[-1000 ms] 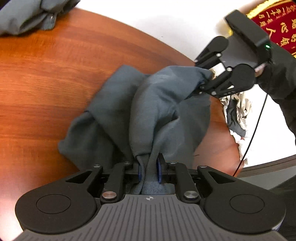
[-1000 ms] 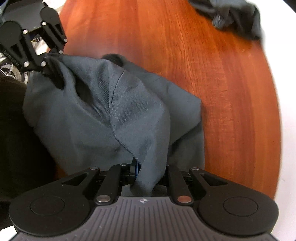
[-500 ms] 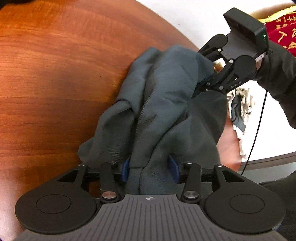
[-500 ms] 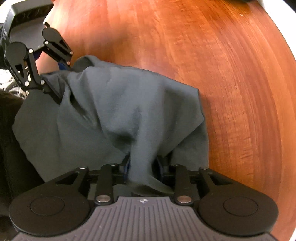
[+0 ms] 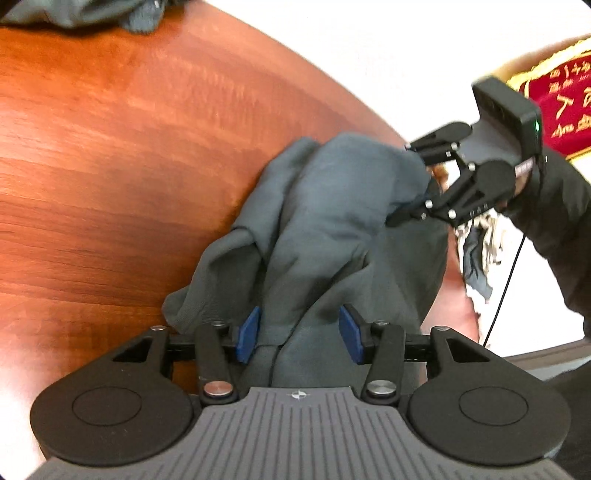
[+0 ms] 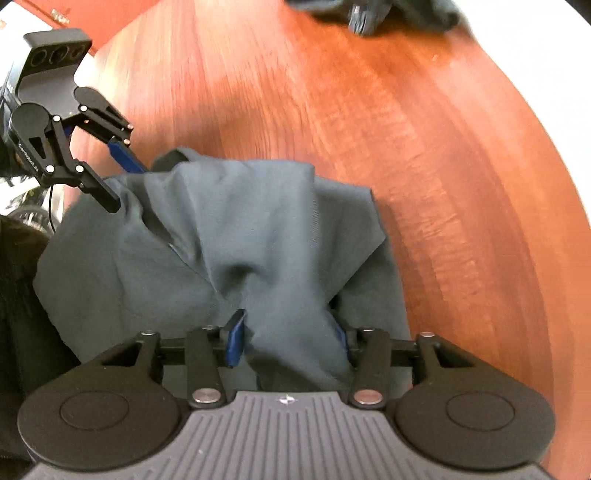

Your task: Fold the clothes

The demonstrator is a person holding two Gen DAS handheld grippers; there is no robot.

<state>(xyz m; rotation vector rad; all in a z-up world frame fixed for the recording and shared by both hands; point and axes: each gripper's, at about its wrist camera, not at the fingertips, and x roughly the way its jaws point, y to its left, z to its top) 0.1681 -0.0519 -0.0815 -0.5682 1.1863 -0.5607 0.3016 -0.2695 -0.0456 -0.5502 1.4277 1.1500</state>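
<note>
A dark grey garment [image 5: 332, 206] lies bunched near the edge of the red-brown wooden table [image 5: 110, 166]. My left gripper [image 5: 299, 332] stands open over its near end. A fold of the cloth runs loosely between the blue pads [image 5: 248, 334], which do not press on it. My right gripper [image 5: 402, 184] is at the far end of the garment. In the right wrist view its jaws are opening, and the garment [image 6: 240, 221] lies slack between the parted pads [image 6: 235, 343]. That view also has the left gripper [image 6: 125, 188] at the cloth's upper left.
A second grey garment [image 5: 92, 14] lies crumpled at the far edge of the table [image 6: 406, 129]. A dark sleeve [image 5: 554, 221] carries the right gripper. A red and gold banner [image 5: 561, 103] and a heap of rags [image 5: 476, 258] sit beyond the table's rim.
Both grippers were shut on folds of the garment a second ago. Their jaws have since parted and the cloth has slackened and sunk toward the table as both hands came down.
</note>
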